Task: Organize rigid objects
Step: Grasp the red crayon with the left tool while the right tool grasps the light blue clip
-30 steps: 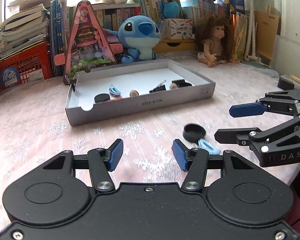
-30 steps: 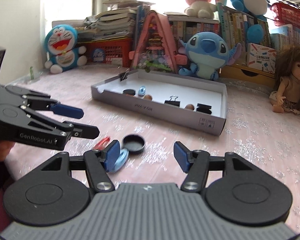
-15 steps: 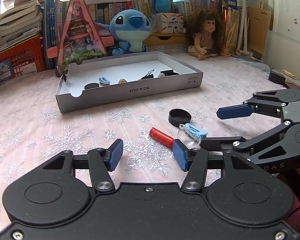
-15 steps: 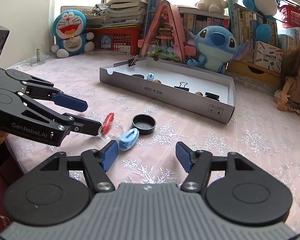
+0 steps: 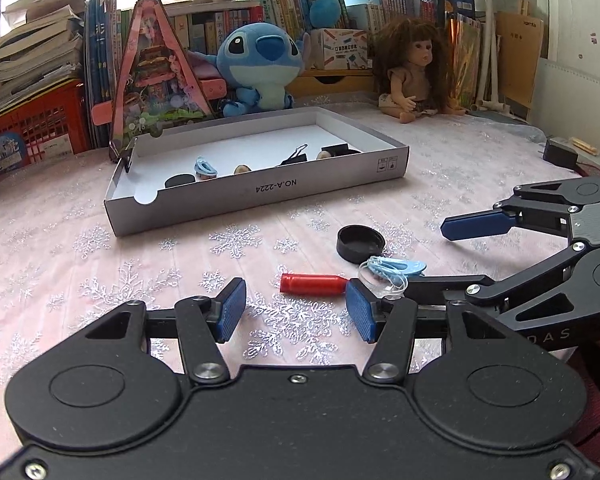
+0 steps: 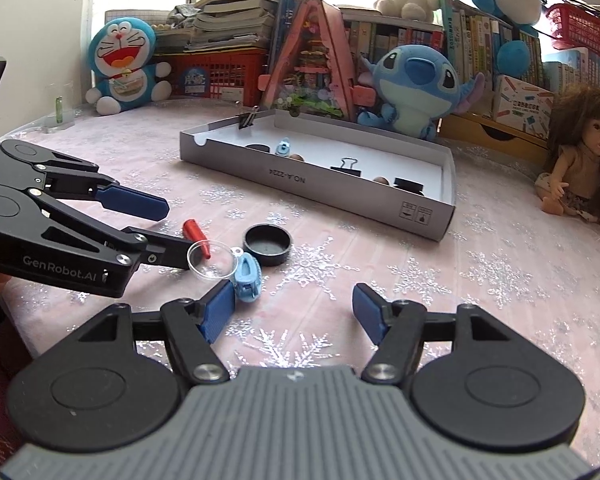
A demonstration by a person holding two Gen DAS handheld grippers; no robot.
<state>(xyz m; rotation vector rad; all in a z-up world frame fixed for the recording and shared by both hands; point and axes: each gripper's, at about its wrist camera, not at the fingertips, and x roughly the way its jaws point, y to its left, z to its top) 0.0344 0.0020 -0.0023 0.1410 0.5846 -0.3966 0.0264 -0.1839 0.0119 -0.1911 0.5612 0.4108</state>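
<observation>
Four small things wait on the counter [image 5: 80,216] ahead of the left gripper [image 5: 296,310], jaws apart and empty: red tube [image 5: 314,283], black cap [image 5: 360,239], blue clip [image 5: 396,267], clear dish [image 5: 374,280]. Sorting seems midway; the grey tray [image 5: 260,192] already holds several pieces.

From the right gripper [image 6: 294,314], spread and empty, the blue clip [image 6: 247,272] lies just beside its left finger. Next, I'd guess, it centres and closes there.

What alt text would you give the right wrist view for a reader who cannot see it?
Right tool open and empty above a pink snowflake tablecloth; just ahead lie a blue clip, clear dish, red cap and black lid. The left tool, also open, reaches in beside them. Behind is a grey tray.
</observation>
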